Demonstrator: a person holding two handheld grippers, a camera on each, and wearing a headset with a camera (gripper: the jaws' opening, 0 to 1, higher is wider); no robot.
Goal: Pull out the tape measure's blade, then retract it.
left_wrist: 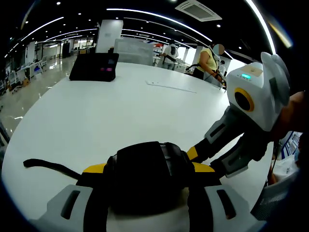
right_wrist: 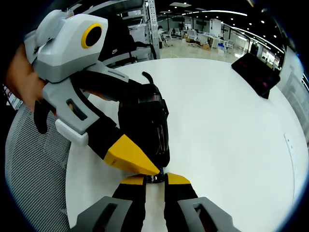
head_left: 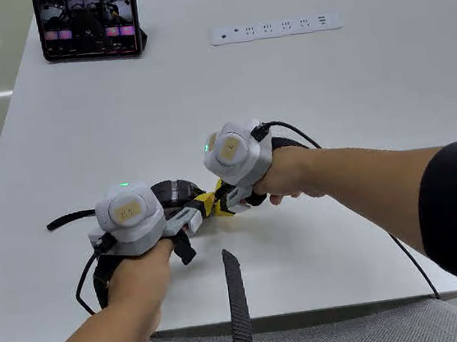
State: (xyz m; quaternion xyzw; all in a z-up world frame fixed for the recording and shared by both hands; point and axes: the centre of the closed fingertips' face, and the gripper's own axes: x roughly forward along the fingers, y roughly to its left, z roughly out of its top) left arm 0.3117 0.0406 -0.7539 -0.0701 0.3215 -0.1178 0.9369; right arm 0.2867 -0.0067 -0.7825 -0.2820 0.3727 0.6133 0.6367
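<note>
Toward six o'clock on the white table (head_left: 351, 83), the tape measure (right_wrist: 145, 121) was clamped in the left gripper (left_wrist: 147, 169): a chunky black case, probably firm and grippy. Its thin, springy blade seemed best drawn by the blade tip (right_wrist: 157, 177), which the right gripper (right_wrist: 155, 181) pinched.

Open across the middle and right of the table (head_left: 351, 91). Hemmed at the far edge by tablet (head_left: 88, 22) and power strip (head_left: 276, 28). Cramped near the front-left by tape measure (head_left: 173, 192), black strap (head_left: 237, 302) and trailing cable (head_left: 406, 258).
</note>
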